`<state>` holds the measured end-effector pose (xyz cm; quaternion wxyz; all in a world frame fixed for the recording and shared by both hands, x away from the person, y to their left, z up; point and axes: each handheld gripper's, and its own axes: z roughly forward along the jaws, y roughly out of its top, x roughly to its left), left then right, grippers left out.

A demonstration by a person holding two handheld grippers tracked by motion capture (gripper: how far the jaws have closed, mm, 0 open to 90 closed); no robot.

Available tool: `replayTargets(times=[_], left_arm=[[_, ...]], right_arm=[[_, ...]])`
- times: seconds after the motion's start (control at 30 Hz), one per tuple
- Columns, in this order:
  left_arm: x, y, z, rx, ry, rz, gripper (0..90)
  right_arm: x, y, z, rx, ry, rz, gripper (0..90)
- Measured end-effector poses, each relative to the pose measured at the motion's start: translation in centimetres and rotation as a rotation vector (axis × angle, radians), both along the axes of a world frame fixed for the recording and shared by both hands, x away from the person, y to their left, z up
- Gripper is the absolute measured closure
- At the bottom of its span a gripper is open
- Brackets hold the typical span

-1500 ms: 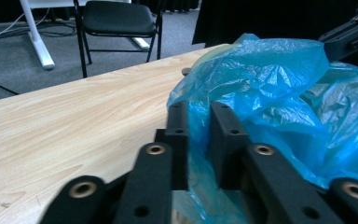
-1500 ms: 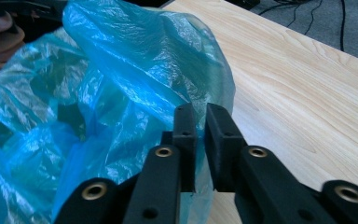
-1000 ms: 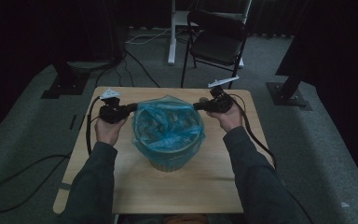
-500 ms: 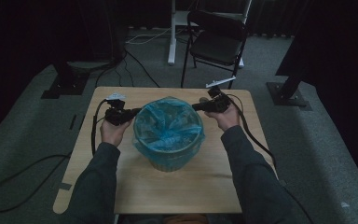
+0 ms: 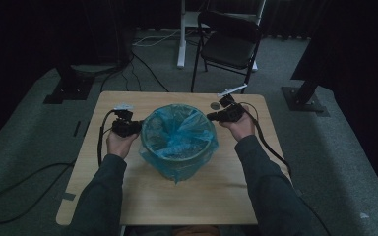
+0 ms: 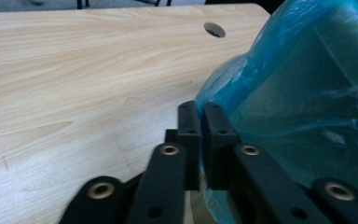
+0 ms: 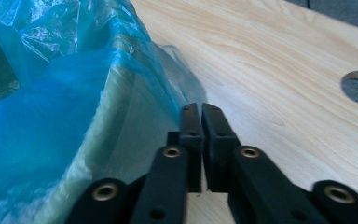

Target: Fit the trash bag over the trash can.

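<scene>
Both grippers (image 5: 138, 127) (image 5: 211, 117) flanking blue-bagged bin (image 5: 178, 140)

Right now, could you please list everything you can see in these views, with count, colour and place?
Bin: one, pale, mid-table, wrapped by the bag.
Bin bag: one, translucent blue, lining the bin and folded over its rim.
Table: one, light wood, with a round hole at its far right.
Folding chair: one, black, on the floor beyond the table.
Stand bases: two, dark, on the floor far left and far right.
Floor cables: several, dark, far left and left of the table.
Left gripper: one, black, fingers closed at the bag's left edge; whether film is pinched is unclear.
Right gripper: one, black, fingers closed at the bag's right edge.
Sleeves: two, dark grey-green, from the bottom.
</scene>
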<state>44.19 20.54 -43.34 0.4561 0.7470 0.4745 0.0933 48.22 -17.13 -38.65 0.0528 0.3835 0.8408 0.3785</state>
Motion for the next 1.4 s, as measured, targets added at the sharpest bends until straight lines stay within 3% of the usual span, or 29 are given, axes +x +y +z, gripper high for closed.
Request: replayTargets(times=[0.17, 0.43, 0.67, 0.87, 0.97, 1.17, 1.4], left_arm=[[-0.6, 1.6, 0.8, -0.052, -0.025, 0.026, 74.6], [-1.9, 2.5, 1.5, -0.080, -0.051, 0.007, 66.4], [-3.0, 1.2, 1.3, -0.062, -0.065, -0.085, 64.9], [-3.7, 0.8, 1.1, -0.060, -0.063, -0.110, 65.9], [-3.9, 0.6, 1.0, -0.059, -0.067, -0.120, 66.2], [-4.4, -0.3, 1.3, -0.031, -0.074, -0.210, 66.1], [-4.5, 0.1, 2.2, 0.010, -0.096, -0.188, 64.5]], right_arm=[[-0.8, -1.0, 0.6, 0.016, -0.023, -0.008, 77.1], [-2.6, -2.3, 0.9, 0.044, -0.037, 0.012, 72.6], [-4.8, -2.3, 0.3, 0.056, -0.046, 0.051, 70.8], [-6.2, -2.3, -0.1, 0.039, -0.075, 0.061, 70.2], [-6.6, -2.6, -0.2, 0.033, -0.084, 0.054, 69.9], [-7.4, -3.4, -0.6, 0.020, -0.101, 0.031, 68.6], [-8.3, -3.9, -1.0, 0.005, -0.120, 0.017, 66.7]])
